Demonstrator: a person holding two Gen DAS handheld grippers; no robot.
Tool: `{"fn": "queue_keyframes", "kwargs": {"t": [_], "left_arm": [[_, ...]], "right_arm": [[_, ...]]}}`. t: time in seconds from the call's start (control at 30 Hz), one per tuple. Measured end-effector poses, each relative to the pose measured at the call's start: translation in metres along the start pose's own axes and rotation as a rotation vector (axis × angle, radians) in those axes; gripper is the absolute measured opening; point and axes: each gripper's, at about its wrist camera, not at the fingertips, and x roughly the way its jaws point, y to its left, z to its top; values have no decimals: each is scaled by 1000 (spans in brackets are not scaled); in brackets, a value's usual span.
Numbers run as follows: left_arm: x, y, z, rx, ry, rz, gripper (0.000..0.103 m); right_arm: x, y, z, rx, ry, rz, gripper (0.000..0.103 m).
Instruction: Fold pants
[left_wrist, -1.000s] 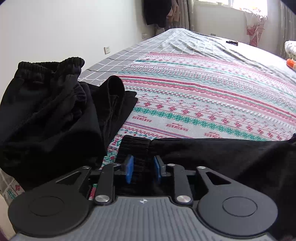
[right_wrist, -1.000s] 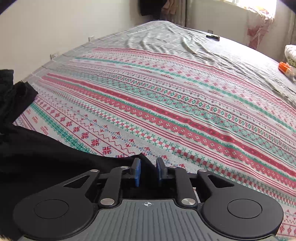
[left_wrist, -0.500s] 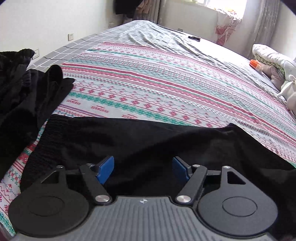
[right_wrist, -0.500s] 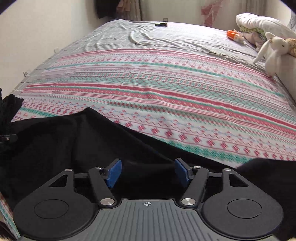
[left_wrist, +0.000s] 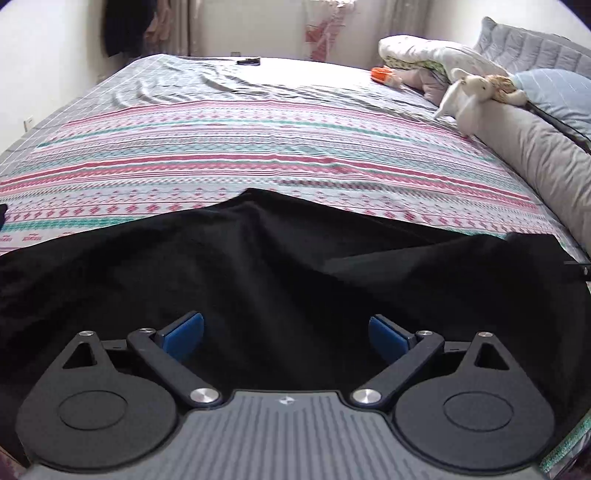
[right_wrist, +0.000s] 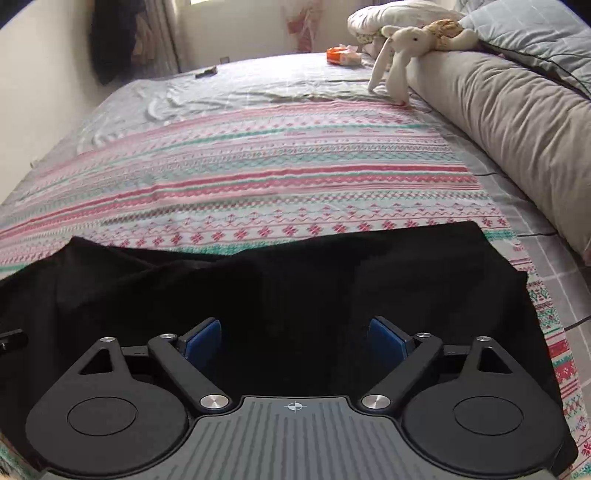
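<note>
Left wrist view: my left gripper and right gripper, jaws just opened wide, tilt down over soft, rumpled black fabric pants, gripping nothing.

Black pants: soft dark fabric, spread flat across near edge of striped patterned bedspread, long axis running left-right. Loose folds and shallow creases across surface. Far edge uneven, peaked at middle in left view; squared end at right in right view.
</note>
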Motion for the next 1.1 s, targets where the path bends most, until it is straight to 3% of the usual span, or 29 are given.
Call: {"fn": "queue_keyframes", "kwargs": {"t": [0.1,0.23,0.47,0.83,1.0,1.1], "left_arm": [[3,-34,-5,74,-7,-51,103],[9,-79,-11,177,-8,-130,103],[18,-155,-16,306,-26,-265,103],[32,-251,-37,489,-49,-472,103],[42,-280,-44,514,-51,-500,90],[51,-286,-47,504,-52,-471,75]], "right_arm": [[-5,-28,-2,36,-32,-71,99],[-1,-70,-11,89,-11,-135,99],[-4,-120,-28,148,25,-152,99],[-4,-161,-46,247,70,-104,99],[-5,-168,-47,287,74,-80,99],[-5,-170,-46,304,74,-68,99]]}}
